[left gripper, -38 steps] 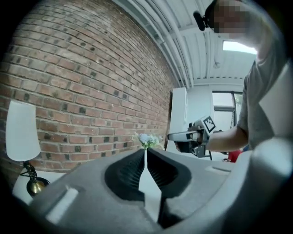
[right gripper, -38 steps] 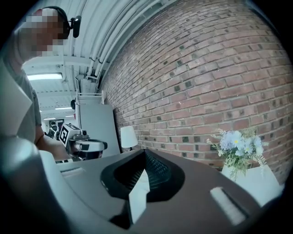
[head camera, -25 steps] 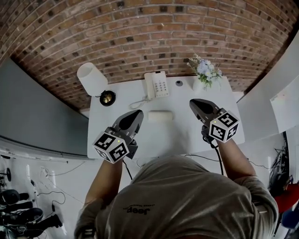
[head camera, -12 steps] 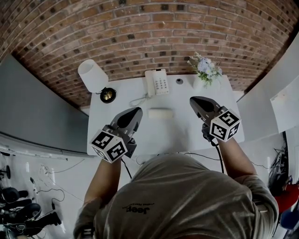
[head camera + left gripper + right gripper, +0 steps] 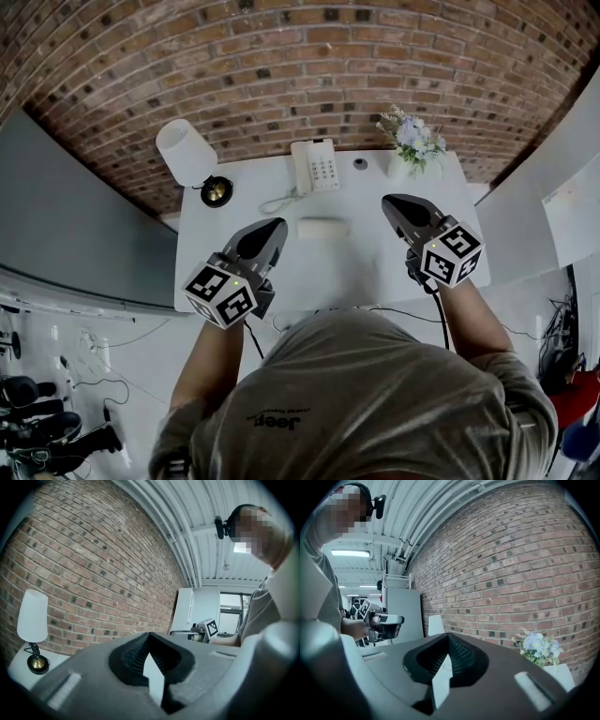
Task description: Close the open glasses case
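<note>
lamp [image 5: 185,153] at back-left corner of bench [image 5: 366,272] | left gripper [image 5: 277,224] held above front-left, fingers pressed together, empty | phone [image 5: 314,167] at back edge | glasses case [image 5: 323,228] mid-bench between both grippers, bare bench around it, lid state unreadable | right gripper [image 5: 387,201] fingers together, empty | flower vase [image 5: 405,155] at back-right corner
</note>
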Motion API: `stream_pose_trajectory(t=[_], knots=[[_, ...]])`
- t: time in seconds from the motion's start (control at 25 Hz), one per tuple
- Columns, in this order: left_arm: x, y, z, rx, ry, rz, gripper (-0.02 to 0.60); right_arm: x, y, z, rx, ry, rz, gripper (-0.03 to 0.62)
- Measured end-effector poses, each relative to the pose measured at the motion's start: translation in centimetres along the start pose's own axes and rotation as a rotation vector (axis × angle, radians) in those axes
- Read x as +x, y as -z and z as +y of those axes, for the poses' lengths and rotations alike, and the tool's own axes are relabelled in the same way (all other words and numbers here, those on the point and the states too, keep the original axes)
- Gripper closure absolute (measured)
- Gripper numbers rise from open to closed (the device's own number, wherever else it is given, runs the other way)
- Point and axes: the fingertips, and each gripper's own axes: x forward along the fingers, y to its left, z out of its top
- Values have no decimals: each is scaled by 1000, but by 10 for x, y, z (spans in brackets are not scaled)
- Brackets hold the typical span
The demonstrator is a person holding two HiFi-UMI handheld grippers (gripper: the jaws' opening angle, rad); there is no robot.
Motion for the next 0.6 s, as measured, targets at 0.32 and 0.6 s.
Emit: stream_pose_trajectory(t=[0.32,0.6], knots=[[3,0,-2,4,8,0,583,1,0,0,-6,-9,-2,586],[3,0,-4,4,17,2,583,3,0,2,-9,-19,0,586]])
